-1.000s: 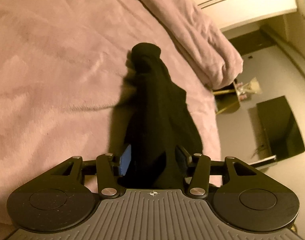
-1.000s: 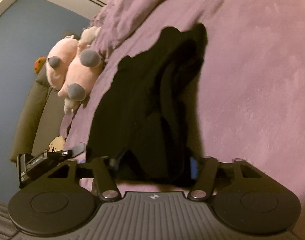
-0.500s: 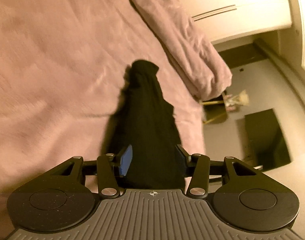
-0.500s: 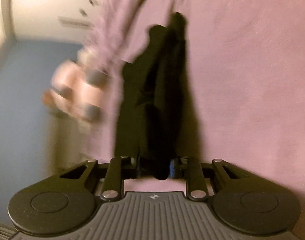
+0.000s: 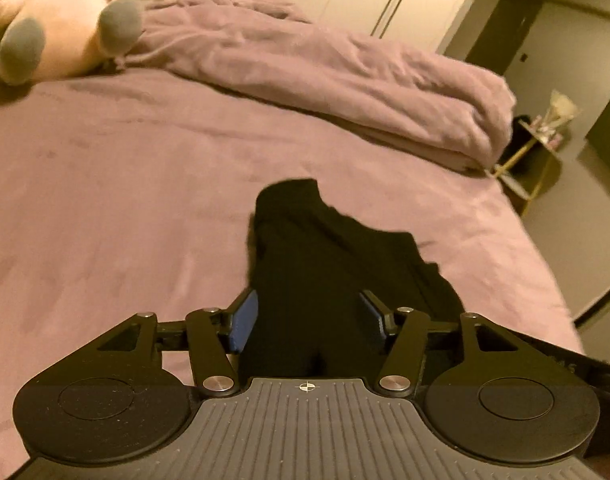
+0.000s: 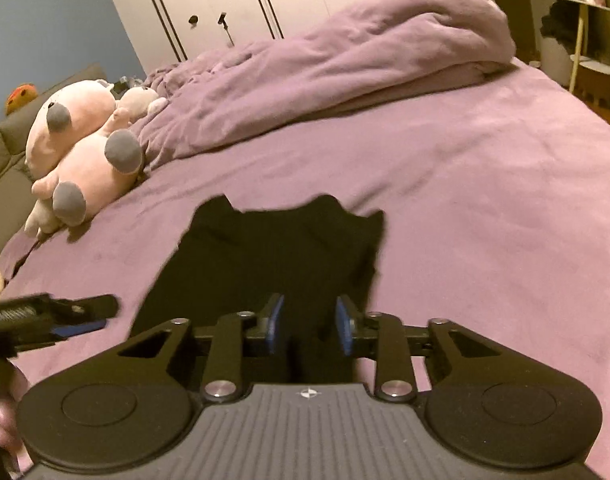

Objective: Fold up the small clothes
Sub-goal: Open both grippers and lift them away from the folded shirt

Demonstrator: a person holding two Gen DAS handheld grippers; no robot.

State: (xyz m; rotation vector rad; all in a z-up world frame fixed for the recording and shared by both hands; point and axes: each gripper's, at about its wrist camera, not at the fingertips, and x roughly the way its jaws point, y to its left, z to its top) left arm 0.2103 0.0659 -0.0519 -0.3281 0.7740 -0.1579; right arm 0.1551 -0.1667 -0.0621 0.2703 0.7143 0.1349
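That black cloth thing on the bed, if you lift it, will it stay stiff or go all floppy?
Probably floppy: the black garment already sags and bunches in soft folds between the jaws. It looks thin, so likely light. It won't roll, and the fuzzy purple bedspread would probably drag at it rather than let it slide.

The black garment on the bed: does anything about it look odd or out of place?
Not damaged, only untidy. The black garment lies bunched on the purple bedsheet, its far edge uneven with raised corners. Both the left gripper and the right gripper have cloth between them.
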